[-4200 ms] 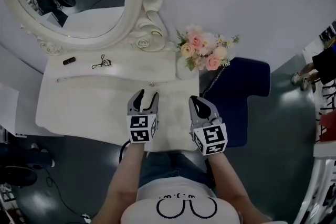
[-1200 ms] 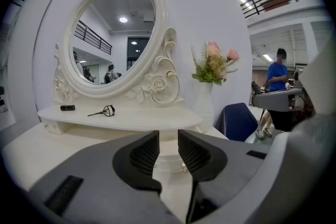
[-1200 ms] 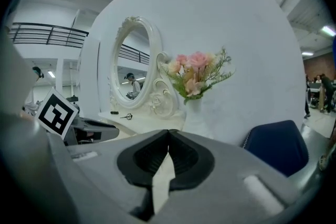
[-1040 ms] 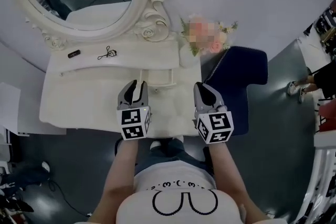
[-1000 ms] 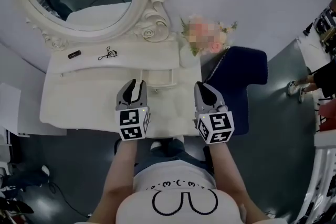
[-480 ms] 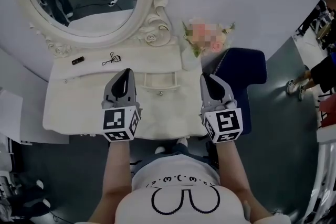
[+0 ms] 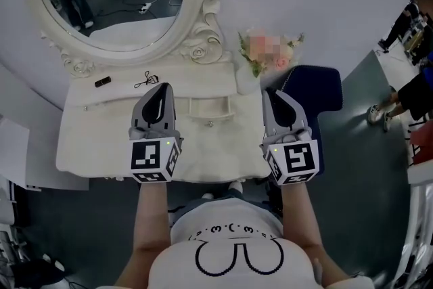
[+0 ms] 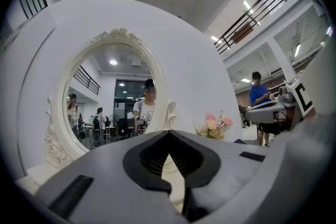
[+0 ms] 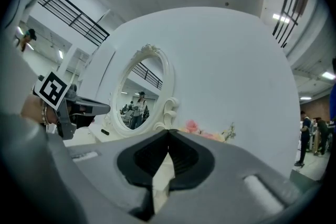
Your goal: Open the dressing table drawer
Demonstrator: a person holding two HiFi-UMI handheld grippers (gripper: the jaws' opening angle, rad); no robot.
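One open drawer (image 7: 208,108) between left tongs (image 7: 162,86) and right tongs (image 7: 273,93); both closed

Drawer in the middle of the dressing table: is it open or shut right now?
Open. In the head view the drawer stands pulled out from the dressing table, its pale inside showing behind the knob.

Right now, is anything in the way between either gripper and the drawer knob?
Nothing visible. The drawer knob sits bare between the left gripper and the right gripper, both shut and empty. The small dark block and the wire clip lie further back on the left, out of the path.
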